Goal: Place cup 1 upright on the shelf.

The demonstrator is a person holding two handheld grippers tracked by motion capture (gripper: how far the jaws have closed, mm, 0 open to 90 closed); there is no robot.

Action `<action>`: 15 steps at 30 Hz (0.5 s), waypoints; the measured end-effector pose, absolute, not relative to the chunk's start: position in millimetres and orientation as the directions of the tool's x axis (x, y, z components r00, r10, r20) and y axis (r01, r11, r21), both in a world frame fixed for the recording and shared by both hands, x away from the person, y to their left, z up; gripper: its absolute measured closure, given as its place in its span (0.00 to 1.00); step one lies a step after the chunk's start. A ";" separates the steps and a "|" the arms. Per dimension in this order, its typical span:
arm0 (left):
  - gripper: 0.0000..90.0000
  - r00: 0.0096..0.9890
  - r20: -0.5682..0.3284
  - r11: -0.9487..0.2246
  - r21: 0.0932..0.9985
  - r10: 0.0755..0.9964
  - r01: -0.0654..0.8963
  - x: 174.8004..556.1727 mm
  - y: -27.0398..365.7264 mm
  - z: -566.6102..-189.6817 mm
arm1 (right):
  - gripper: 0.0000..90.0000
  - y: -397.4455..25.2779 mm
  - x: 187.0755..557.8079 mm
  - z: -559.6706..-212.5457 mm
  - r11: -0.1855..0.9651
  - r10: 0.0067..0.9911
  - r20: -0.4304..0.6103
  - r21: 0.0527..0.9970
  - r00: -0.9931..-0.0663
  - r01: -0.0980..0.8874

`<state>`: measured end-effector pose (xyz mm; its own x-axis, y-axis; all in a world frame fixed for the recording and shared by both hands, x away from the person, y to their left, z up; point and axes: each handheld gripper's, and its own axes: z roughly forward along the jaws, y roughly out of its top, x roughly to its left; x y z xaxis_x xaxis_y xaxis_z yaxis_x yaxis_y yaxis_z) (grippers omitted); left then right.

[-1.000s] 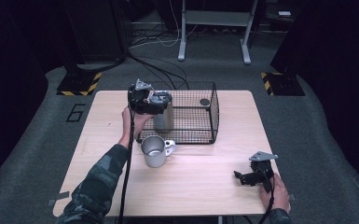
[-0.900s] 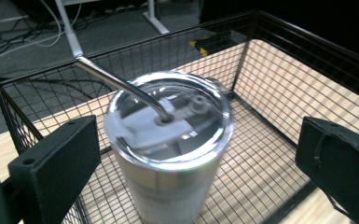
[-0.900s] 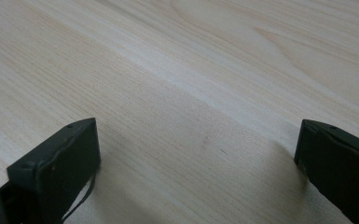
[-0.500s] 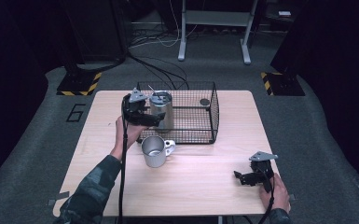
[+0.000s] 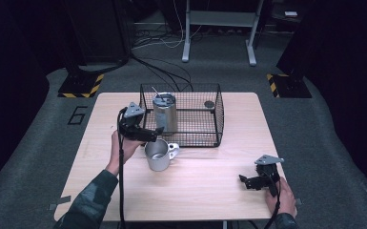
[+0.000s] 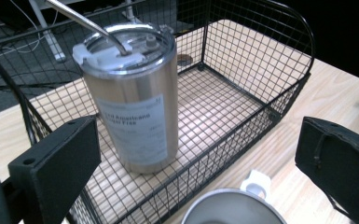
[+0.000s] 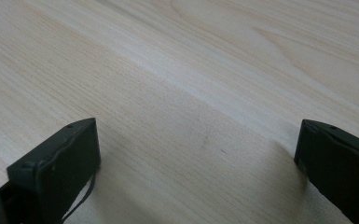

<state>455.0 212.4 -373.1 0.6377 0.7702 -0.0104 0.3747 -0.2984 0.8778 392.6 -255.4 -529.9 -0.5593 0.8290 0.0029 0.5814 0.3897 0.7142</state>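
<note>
Left gripper [image 5: 148, 133] hangs above the table [image 5: 209, 186], just outside the near-left corner of the wire basket [image 5: 205, 119]; jaws spread wide, nothing between them. Left gripper view: the two black jaws frame the steel tumbler [image 6: 133, 93] from a short way off, not touching it.

Steel tumbler stands upright inside the basket at its left end, on the mesh floor. Clear lid on top, metal straw [image 6: 81, 18] through the lid and leaning away to the left in that view. Pale printed label on the tumbler's side; text too blurred to read in full.

Metal mug [image 5: 158, 154] sits on the table just in front of the basket, outside it, handle pointing toward the basket wall. Its rim shows at the bottom of the left gripper view [image 6: 231, 207], below and between the jaws.

A small dark round object [image 5: 209, 104] lies on the basket floor near the far-right corner; cannot identify it.

Right gripper [image 5: 248, 182] is well apart from all this, low at the table's near-right part, held by the person's right hand [image 5: 281, 195]. Jaws apart, empty; right gripper view has bare wood grain between them
</note>
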 end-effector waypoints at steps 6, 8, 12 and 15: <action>0.00 0.637 -0.021 -0.288 0.880 0.771 0.378 443.3 221.5 -377.7 | 0.00 -255.6 392.7 -529.8 0.391 0.829 0.001 0.715 -0.560 0.580; 0.00 0.642 -0.028 -0.285 0.880 0.767 0.379 439.2 225.3 -378.9 | 0.00 -255.4 392.6 -529.8 0.390 0.829 0.002 0.714 -0.560 0.581; 0.00 0.641 -0.020 -0.289 0.881 0.768 0.374 431.0 229.0 -382.7 | 0.00 -255.4 392.5 -529.9 0.390 0.829 0.003 0.714 -0.559 0.581; 0.00 0.639 -0.020 -0.298 0.873 0.769 0.385 425.7 230.5 -388.4 | 0.00 -255.5 392.7 -529.8 0.391 0.829 0.001 0.714 -0.560 0.580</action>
